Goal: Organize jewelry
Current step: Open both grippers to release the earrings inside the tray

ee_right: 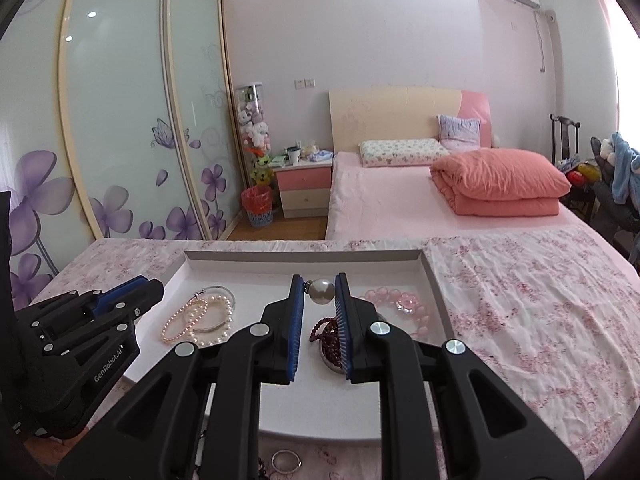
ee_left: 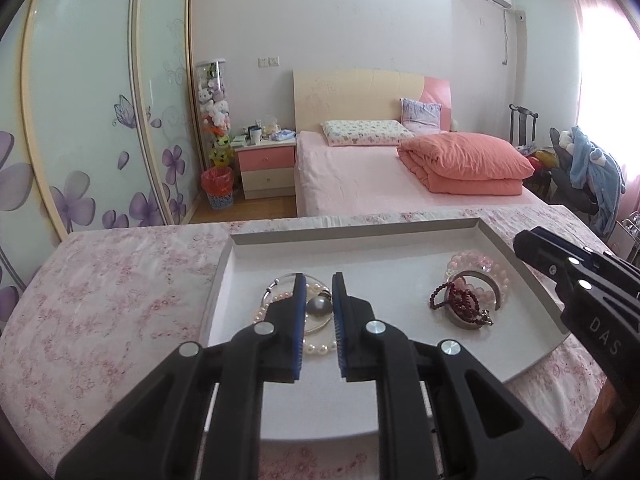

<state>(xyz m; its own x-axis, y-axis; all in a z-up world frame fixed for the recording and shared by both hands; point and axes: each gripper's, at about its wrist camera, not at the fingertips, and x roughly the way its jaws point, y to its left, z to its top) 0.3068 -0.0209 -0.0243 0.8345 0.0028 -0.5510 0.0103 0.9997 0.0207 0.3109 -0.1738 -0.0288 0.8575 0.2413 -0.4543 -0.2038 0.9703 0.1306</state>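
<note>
Left jaws: the left gripper (ee_left: 319, 277) is holding its jaws nearly together, and they appear to be pinching a grey pearl piece (ee_left: 319, 307) at the tips
Right jaws: the right gripper (ee_right: 319, 278) is doing the same, its jaws closed down on a white pearl piece (ee_right: 323, 292) that is filling the narrow gap
Pearl axis: each pearl is sitting crosswise between the pads, with its small metal cap pointing up and away from the hand
Where the rest is lying: everything is sitting in the white tray (ee_left: 360, 236) on the cloth-covered worktop (ee_left: 120, 280), with the pearl bracelets (ee_right: 192, 318) and a silver bangle (ee_right: 224, 292) toward the tray's left edge, and the dark red beads (ee_left: 460, 300) and a pink bead bracelet (ee_left: 488, 264) toward its right edge
Deciding relation: the tray floor is lying below and ahead of both jaws, the left pair hanging over the left cluster, the right pair over the right one near the tray's middle
Nearer hand: each hand is nearer to its own side of the tray, so I am guessing neither needs to cross over
Bare floor: the clearest patch is lying between the two clusters, just left of the right jaws
Outside the tray: a ring (ee_right: 286, 460) is lying on the cloth by the worktop's near edge, under the right gripper
Likely step: to my eye both pearls are about to be set down in the tray
</note>
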